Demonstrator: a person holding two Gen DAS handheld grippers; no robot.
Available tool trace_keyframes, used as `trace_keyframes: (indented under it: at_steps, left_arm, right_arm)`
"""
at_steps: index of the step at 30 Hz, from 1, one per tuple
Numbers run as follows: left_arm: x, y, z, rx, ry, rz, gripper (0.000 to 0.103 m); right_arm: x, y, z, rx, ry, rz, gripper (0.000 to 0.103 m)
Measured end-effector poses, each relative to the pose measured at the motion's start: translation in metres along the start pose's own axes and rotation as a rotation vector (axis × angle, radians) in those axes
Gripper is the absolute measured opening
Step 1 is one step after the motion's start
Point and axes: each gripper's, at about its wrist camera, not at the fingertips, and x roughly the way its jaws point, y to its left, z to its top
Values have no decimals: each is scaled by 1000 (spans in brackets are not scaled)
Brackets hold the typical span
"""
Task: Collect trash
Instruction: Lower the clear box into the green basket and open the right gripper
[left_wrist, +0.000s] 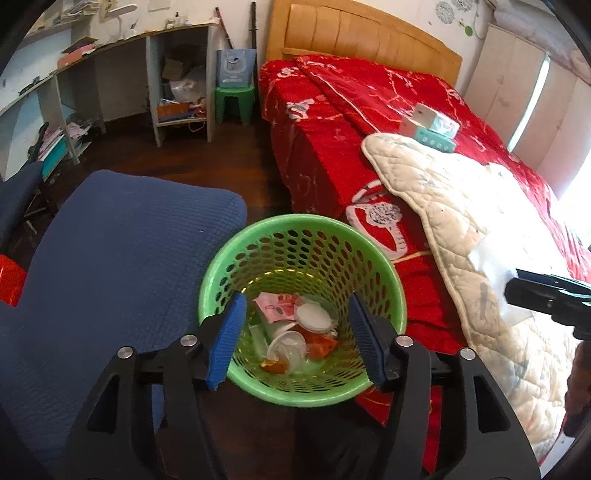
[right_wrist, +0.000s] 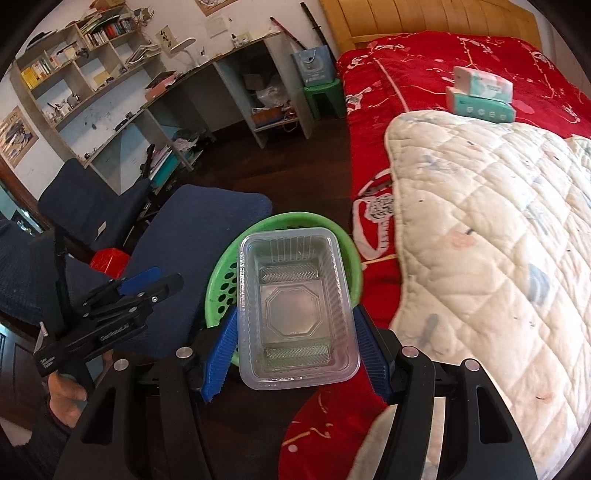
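Observation:
A green perforated trash basket (left_wrist: 301, 230) stands on the floor between a blue chair and the bed. It holds wrappers, a white lid (left_wrist: 313, 318) and clear cups. My left gripper (left_wrist: 297, 325) is open and empty just above the basket's near rim. My right gripper (right_wrist: 295, 336) is shut on a clear plastic food tray (right_wrist: 297, 306) and holds it over the basket (right_wrist: 343, 236). The right gripper also shows at the right edge of the left wrist view (left_wrist: 546, 291), and the left gripper shows in the right wrist view (right_wrist: 147, 286).
A blue padded chair (left_wrist: 110, 266) stands left of the basket. A bed with a red cover (left_wrist: 332, 122) and a white quilt (left_wrist: 480, 221) is on the right, with tissue packs (left_wrist: 430, 127) on it. A desk with shelves (left_wrist: 166, 74) and a green stool (left_wrist: 234, 101) stand at the back.

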Motion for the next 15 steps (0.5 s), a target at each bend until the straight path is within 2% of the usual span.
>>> trace_keyframes:
  at_steps: [13, 15]
  left_arm:
    - [-22, 24, -3, -66, -41, 30, 68]
    - [-23, 26, -3, -75, -42, 28, 68]
  right_arm:
    - [45, 28, 10, 10, 22, 26, 60]
    - [54, 34, 9, 17, 31, 32, 65]
